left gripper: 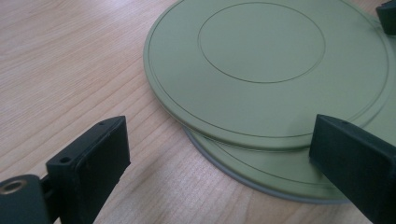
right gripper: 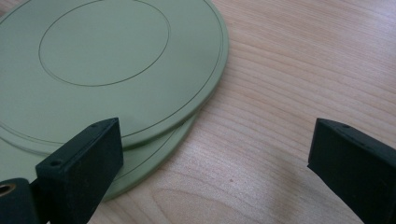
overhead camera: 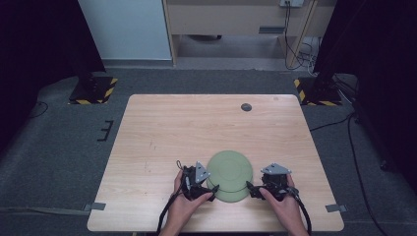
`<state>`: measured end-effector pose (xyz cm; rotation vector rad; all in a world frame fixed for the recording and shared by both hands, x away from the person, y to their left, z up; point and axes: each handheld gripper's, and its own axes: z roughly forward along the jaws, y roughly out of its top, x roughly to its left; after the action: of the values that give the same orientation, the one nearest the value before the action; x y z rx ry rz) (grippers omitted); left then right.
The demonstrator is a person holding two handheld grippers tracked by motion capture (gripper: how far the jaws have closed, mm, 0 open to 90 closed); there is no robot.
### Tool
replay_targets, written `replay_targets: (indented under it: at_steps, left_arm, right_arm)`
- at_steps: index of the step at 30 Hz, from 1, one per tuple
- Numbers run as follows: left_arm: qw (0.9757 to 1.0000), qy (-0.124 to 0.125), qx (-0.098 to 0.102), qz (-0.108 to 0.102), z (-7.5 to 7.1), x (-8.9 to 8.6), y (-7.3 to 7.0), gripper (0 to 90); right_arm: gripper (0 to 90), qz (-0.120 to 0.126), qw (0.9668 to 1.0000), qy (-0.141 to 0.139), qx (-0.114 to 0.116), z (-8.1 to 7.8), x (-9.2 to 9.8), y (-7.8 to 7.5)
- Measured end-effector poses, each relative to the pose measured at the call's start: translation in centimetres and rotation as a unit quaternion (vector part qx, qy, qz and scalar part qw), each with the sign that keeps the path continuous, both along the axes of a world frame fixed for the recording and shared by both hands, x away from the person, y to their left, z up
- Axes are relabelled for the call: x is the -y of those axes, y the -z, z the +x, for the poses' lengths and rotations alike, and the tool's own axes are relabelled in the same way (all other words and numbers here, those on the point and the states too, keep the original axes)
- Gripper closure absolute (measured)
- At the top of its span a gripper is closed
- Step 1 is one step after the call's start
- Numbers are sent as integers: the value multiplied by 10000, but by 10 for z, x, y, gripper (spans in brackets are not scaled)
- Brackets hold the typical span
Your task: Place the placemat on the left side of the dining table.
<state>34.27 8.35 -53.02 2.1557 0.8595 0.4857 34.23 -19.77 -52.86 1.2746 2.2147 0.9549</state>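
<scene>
Where the grey carpeted floor (overhead camera: 59,147) meets the dark stands at the back of the room, a pale wooden rectangular tabletop (overhead camera: 196,128) takes up the middle of the high view. A small dark round disc (overhead camera: 246,107) lies on it near the far edge, well apart from everything else.

Toward the near edge of the tabletop lie two flat round sage-green plates, one on the other. The upper green plate (left gripper: 261,70) sits shifted a little away from the person, so a crescent of the lower green plate (left gripper: 280,170) shows beneath it on the near side. Both carry thin engraved rings.

A person's two hands come in from the near edge, each holding a black tool. The left tool (overhead camera: 210,191) is just beside the stack's left rim, its jaws spread wide apart, one over bare wood and the other over the plates' edge. The right tool (overhead camera: 252,189) sits just beside the right rim, jaws likewise wide apart, gripping nothing.
</scene>
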Motion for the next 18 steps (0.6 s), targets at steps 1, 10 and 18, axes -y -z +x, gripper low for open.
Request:
replay_targets:
  at_steps: [1,10,18]
  left_arm:
    - [10000,-22,2,4,0,0,0,38]
    - [9999,-74,72,47,4,1,0,27]
    - [9999,-62,136,68,6,0,0,34]
  right_arm:
    - [35,3,10000,8,-5,0,0,0]
    - [16,-32,9999,85,55,3,-3,2]
    - [13,-8,9999,132,59,6,-3,3]
